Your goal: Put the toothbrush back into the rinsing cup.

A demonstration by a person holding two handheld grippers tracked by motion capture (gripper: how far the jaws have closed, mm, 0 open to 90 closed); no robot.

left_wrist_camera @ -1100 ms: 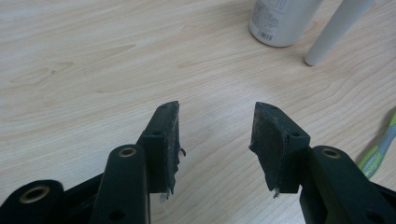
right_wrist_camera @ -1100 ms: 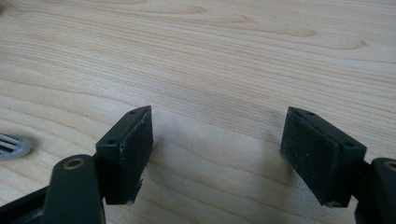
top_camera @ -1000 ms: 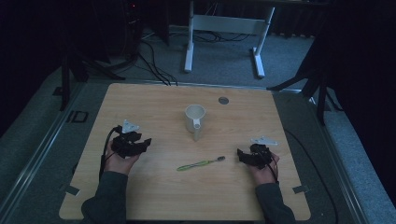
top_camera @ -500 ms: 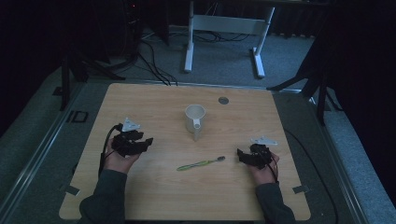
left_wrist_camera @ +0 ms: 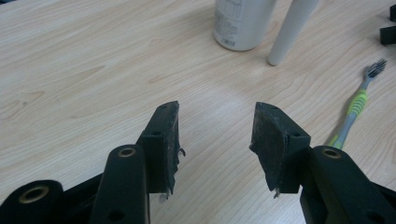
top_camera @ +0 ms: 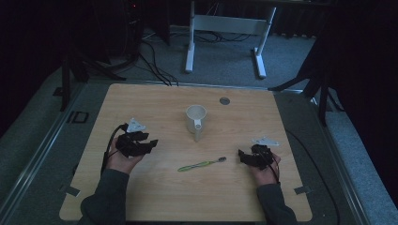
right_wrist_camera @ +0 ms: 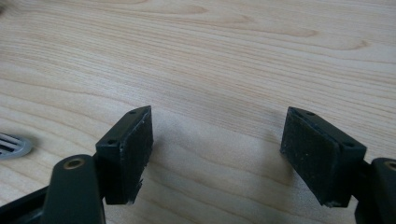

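The toothbrush (top_camera: 202,165) lies flat on the near middle of the table (top_camera: 155,103), untouched, with the white cup (top_camera: 195,120) standing upright just beyond it. Nothing is picked up yet, so the whole job appears to remain. The left gripper (top_camera: 149,143) and right gripper (top_camera: 241,153) rest at either side, both with jaws spread and empty.

Small print on the white cup (left_wrist_camera: 240,23) is too blurred to read.
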